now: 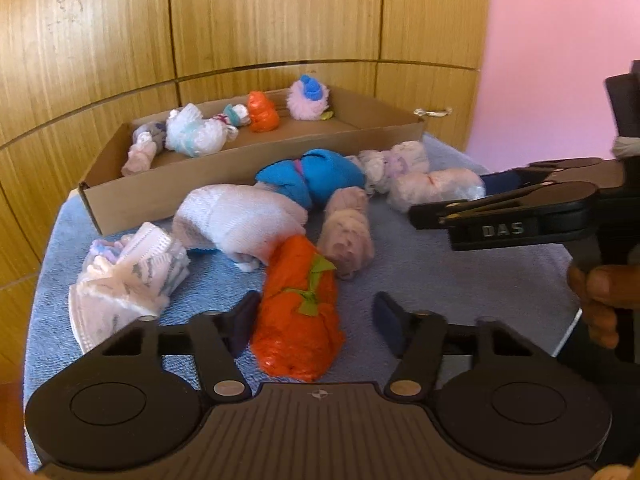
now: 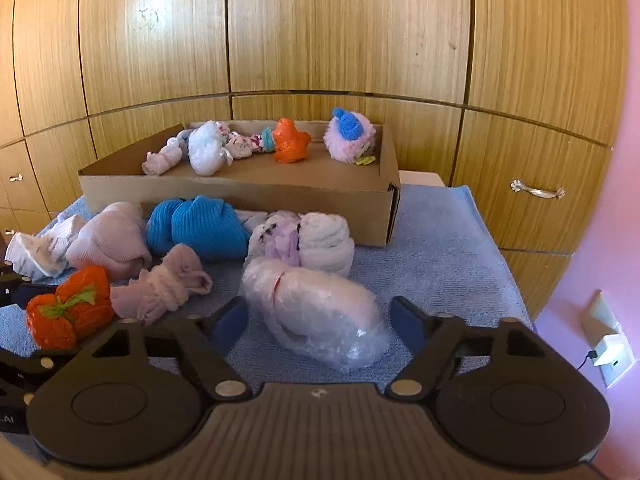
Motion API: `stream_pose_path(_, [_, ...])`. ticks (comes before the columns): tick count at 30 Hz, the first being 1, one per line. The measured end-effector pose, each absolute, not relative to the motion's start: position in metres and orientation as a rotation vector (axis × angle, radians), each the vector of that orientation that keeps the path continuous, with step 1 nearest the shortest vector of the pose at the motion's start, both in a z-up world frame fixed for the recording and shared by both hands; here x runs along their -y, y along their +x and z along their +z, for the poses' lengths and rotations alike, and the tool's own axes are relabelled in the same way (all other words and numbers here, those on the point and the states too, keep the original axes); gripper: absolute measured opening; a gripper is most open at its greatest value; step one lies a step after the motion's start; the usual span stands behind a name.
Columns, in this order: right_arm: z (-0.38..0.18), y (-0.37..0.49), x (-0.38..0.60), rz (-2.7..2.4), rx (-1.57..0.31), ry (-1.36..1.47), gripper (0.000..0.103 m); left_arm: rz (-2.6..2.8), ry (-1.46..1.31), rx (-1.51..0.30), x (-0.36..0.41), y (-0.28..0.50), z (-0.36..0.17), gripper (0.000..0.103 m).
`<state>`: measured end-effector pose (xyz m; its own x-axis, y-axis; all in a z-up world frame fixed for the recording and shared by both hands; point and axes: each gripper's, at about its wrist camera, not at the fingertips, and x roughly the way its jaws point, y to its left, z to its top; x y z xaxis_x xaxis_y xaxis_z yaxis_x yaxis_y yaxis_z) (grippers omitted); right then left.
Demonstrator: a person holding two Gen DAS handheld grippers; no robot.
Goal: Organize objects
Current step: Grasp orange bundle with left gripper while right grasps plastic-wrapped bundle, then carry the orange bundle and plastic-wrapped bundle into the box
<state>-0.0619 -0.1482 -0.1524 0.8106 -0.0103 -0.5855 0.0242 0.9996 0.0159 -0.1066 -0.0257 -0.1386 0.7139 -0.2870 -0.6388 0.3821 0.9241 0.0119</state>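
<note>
Straddling orange bundle, jaws half-open.

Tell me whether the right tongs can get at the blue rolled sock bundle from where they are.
Probably not directly. The right tongs straddle the clear-wrapped pale bundle, and the white and lilac bundle lies beyond it, so both sit between them and the blue rolled sock bundle.
</note>
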Motion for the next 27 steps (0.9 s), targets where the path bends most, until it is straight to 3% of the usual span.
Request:
stream_pose_path(3, [-0.153, -0.066, 0.15, 0.003, -0.623, 0.039, 0.05, -0.381, 0.127, -0.681, 0.023, -0.11, -0.137, 0.043])
stream_pose_path(5, [-0.152, -0.07, 0.152, 0.015, -0.618, 0.049, 0.048, -0.386, 0.118, -0.682, 0.02, -0.111, -0.136, 0.038])
stream_pose_path(27, [-0.137, -0.127, 0.143, 0.174, -0.591, 0.011, 0.046, -0.362, 0.117, -0.65, 0.008, -0.132, -0.122, 0.036])
